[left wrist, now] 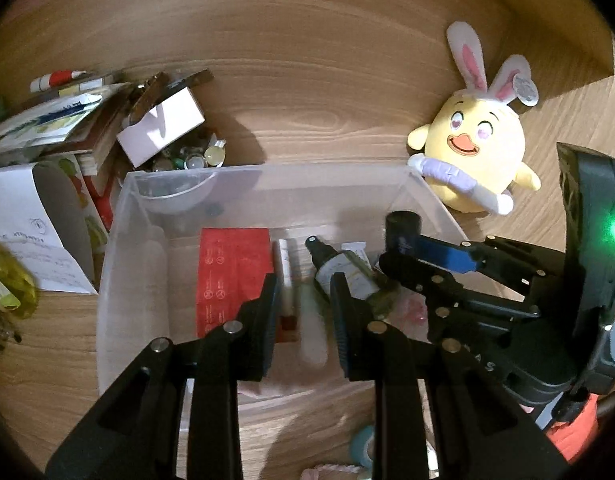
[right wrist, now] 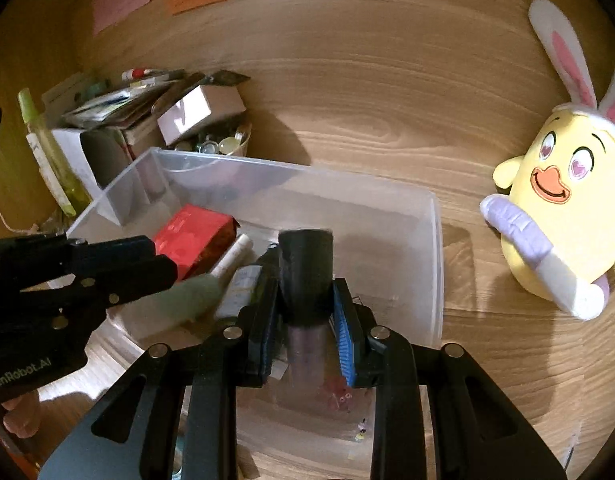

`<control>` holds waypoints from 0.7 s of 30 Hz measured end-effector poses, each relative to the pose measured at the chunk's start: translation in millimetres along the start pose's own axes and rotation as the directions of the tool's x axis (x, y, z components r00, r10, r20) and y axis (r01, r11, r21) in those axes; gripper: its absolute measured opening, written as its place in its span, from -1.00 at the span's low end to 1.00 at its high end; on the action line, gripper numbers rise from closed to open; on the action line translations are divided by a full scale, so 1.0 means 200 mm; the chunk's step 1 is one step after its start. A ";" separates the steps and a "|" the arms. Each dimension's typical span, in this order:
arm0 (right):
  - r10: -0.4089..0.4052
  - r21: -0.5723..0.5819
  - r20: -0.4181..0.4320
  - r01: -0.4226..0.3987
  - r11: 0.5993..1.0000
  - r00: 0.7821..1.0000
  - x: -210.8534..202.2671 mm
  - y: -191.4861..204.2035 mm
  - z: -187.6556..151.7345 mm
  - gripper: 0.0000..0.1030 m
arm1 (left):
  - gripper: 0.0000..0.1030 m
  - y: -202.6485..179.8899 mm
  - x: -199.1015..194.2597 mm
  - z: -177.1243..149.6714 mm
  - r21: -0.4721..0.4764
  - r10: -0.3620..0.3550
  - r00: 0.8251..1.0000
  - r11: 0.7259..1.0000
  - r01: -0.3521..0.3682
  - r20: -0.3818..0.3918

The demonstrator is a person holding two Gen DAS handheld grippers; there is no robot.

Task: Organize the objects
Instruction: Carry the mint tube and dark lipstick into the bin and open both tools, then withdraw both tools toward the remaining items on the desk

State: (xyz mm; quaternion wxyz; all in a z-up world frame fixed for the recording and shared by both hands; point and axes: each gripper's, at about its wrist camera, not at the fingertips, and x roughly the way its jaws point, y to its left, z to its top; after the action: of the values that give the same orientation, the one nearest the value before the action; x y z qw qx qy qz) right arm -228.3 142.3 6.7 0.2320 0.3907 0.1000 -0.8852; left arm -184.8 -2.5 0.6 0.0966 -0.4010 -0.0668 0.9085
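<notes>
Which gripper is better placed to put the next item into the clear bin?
Right. The right gripper already grips the dark-capped bottle above the clear bin. The left gripper hangs open and empty over it.

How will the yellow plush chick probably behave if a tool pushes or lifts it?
The yellow plush chick looks soft and stuffed, so it would probably squash under the fingers, not slip. Its long ears would likely flop. Its round body may tip or roll on the wooden table.
</notes>
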 end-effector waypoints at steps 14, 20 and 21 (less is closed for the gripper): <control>0.002 -0.023 0.099 0.000 1.000 0.995 -0.29 0.02 -0.07 -0.24 | 0.16 -0.04 -0.28 -0.09 0.042 0.063 0.991 0.997 -0.068 0.115; 0.021 -0.002 0.122 -0.021 1.000 0.992 -0.40 -0.01 -0.16 -0.10 | 0.34 -0.05 -0.35 -0.22 0.066 0.092 0.989 0.993 -0.100 0.117; 0.020 -0.001 0.122 -0.019 1.000 0.992 -0.42 -0.01 -0.19 -0.06 | 0.34 -0.06 -0.36 -0.26 0.073 0.099 0.989 0.992 -0.108 0.111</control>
State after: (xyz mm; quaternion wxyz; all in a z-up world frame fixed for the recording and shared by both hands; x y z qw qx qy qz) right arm -156.3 185.8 42.7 0.2463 0.3370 0.0819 -0.9050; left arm -97.6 -5.7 19.8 0.0611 -0.3506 -0.0152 0.9344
